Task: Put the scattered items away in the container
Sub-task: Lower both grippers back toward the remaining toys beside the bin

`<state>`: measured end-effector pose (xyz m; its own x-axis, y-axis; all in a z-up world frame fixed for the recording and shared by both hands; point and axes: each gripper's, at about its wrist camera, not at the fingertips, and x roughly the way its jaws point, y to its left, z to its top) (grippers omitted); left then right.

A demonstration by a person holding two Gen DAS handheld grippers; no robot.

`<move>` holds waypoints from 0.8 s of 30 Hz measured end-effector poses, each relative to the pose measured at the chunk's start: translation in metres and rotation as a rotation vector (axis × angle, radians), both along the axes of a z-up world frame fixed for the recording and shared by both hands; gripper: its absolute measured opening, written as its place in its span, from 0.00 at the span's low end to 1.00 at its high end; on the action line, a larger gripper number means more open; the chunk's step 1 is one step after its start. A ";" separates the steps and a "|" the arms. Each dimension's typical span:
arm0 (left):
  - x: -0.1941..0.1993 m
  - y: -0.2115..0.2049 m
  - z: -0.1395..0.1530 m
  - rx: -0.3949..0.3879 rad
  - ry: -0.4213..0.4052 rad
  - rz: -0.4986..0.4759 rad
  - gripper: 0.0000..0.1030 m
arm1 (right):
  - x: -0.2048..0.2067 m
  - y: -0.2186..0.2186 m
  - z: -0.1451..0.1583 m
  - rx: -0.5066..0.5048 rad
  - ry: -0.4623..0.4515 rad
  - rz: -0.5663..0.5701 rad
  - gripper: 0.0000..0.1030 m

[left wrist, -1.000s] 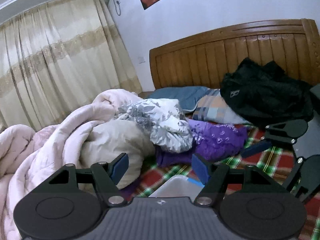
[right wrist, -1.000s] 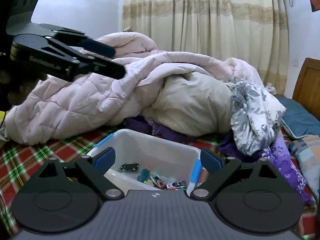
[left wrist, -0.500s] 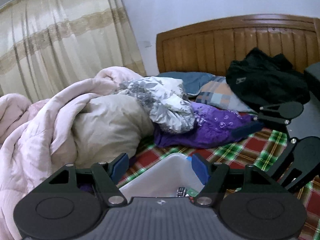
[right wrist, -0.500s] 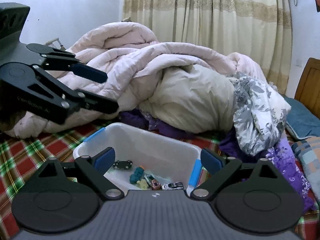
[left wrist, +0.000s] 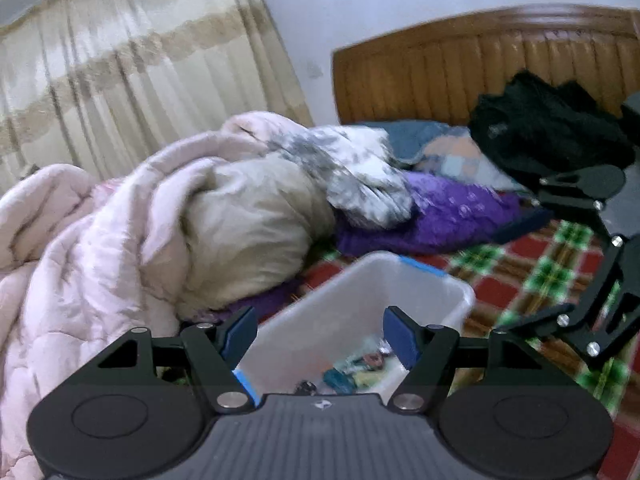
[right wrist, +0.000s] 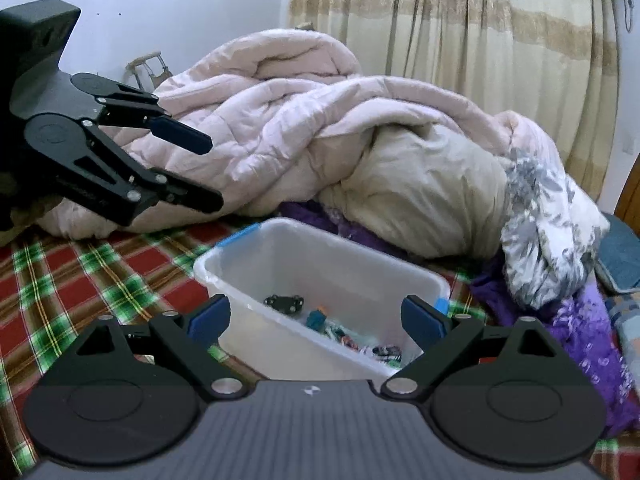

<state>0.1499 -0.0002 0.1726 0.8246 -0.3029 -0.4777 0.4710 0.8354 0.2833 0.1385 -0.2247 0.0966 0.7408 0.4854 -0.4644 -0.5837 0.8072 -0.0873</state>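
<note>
A translucent white plastic bin [right wrist: 280, 256] with blue handles stands on the plaid bedsheet; it also shows in the left wrist view [left wrist: 400, 280]. Several small toy cars [right wrist: 283, 302] and bits lie on its floor. My right gripper [right wrist: 316, 320] is open and empty, hovering over the bin's near side. My left gripper [left wrist: 320, 336] is open and empty above the bin's other side; it shows in the right wrist view [right wrist: 208, 172] at the left. The right gripper shows at the right edge of the left wrist view [left wrist: 532, 272].
A heaped pink quilt [right wrist: 304, 120] and beige pillow [right wrist: 420, 196] lie behind the bin. A floral cloth [right wrist: 544, 232] and purple cloth [right wrist: 588, 328] lie to the right. A wooden headboard [left wrist: 480, 60] and black clothes [left wrist: 548, 132] are at the bed's head.
Both grippers have tilted downward and moved closer over the bin, bringing it and its contents further into view. Both stay open and empty.
</note>
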 end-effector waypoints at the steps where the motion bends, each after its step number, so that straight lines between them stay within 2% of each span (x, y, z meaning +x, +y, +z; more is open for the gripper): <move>1: -0.001 0.001 0.002 -0.008 0.000 0.001 0.71 | 0.001 0.001 0.002 0.000 0.000 0.002 0.92; 7: -0.017 -0.001 0.003 0.034 -0.026 -0.021 0.71 | -0.007 0.006 0.007 -0.014 -0.013 0.022 0.92; 14: -0.029 0.013 -0.007 0.001 -0.005 0.021 0.71 | -0.013 0.010 0.002 -0.007 0.000 0.044 0.92; 17: -0.038 0.021 -0.033 0.003 0.018 0.031 0.71 | -0.020 0.013 -0.014 -0.021 0.014 0.067 0.92; 21: -0.047 0.025 -0.088 0.023 0.093 0.041 0.71 | -0.027 0.012 -0.048 -0.035 0.059 0.076 0.92; 24: -0.052 0.021 -0.123 0.019 0.145 0.033 0.71 | -0.028 0.011 -0.073 -0.044 0.092 0.085 0.87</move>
<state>0.0983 0.0207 0.0495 0.7560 -0.2663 -0.5980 0.4803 0.8463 0.2303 0.1103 -0.2136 0.0235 0.6510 0.5219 -0.5511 -0.6568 0.7513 -0.0643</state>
